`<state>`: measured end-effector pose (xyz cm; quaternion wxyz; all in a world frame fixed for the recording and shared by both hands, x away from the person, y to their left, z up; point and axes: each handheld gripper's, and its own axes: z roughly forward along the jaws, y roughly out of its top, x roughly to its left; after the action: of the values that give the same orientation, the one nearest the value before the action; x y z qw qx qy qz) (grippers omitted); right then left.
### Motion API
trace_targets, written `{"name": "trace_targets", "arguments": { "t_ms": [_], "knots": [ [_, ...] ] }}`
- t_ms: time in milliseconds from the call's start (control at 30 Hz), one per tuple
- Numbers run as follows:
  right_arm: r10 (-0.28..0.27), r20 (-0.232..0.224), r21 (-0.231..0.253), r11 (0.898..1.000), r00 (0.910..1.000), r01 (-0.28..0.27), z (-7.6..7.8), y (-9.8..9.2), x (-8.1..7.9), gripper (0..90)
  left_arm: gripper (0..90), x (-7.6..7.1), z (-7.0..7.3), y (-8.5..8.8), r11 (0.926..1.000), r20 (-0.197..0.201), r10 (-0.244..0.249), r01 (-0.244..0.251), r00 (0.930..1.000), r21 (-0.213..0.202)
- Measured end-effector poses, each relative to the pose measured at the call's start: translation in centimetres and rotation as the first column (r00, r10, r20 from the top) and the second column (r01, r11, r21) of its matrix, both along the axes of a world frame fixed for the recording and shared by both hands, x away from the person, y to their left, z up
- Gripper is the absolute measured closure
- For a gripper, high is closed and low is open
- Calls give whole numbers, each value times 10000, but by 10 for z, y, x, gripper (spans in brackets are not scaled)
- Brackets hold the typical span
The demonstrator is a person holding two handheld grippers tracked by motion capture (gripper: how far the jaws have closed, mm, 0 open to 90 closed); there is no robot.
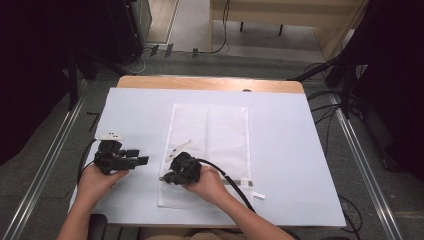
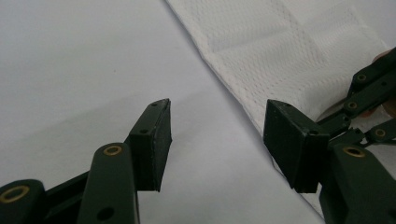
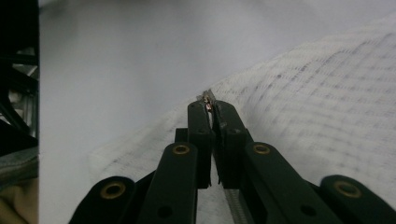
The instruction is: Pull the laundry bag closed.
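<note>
**Mesh bag, zipper pull gripped at near left corner**

Right gripper point(image 3: 211, 103): jaws pinched together on a small metal zipper pull point(image 3: 208, 97) at the bag's edge. Left gripper point(image 1: 134, 156): jaws spread wide, nothing between them, over bare table cover point(image 1: 300, 150) just left of the bag. White mesh bag point(image 1: 210, 130): lies flat, mid-table, long axis running from the person toward the far edge.

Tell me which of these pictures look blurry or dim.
High view: evenly lit and sharp on the white sheet, dark at both side edges. Left gripper view: the mesh bag is crisp, the near jaws soft. Right gripper view: the mesh bag is smeared, the left edge dark.
</note>
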<state>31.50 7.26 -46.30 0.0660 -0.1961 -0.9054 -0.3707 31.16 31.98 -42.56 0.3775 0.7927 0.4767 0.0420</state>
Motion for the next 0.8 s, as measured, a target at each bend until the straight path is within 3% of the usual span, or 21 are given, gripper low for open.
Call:
{"name": "trace_targets", "arguments": {
  "t_ms": [133, 300, 533, 700, 800],
  "knots": [
    [123, 571, -232, 9997, 9983, -110, -1, 5, -7, 863, 424, 0, 0, 0, 10000, -39, -20, 20, 10000, 38],
    [131, 462, -39, 9999, 9988, -130, -3, 6, -7, 831, 424, 0, 0, -1, 10000, -43, -25, 25, 10000, 41],
    [258, 1301, -28, 9997, 9912, -256, -4, 6, -13, 880, 427, -1, 1, -1, 10000, -22, -29, 29, 10000, 22],
    [120, 745, 69, 9999, 9972, -125, 1, 3, -7, 881, 461, -2, 1, -1, 9996, 12, -273, 274, 9996, -21],
    [49, 777, 295, 9995, 9970, -72, 6, 0, -4, 881, 478, -3, 1, -2, 9990, 56, -433, 433, 9990, -131]
  ]
}}
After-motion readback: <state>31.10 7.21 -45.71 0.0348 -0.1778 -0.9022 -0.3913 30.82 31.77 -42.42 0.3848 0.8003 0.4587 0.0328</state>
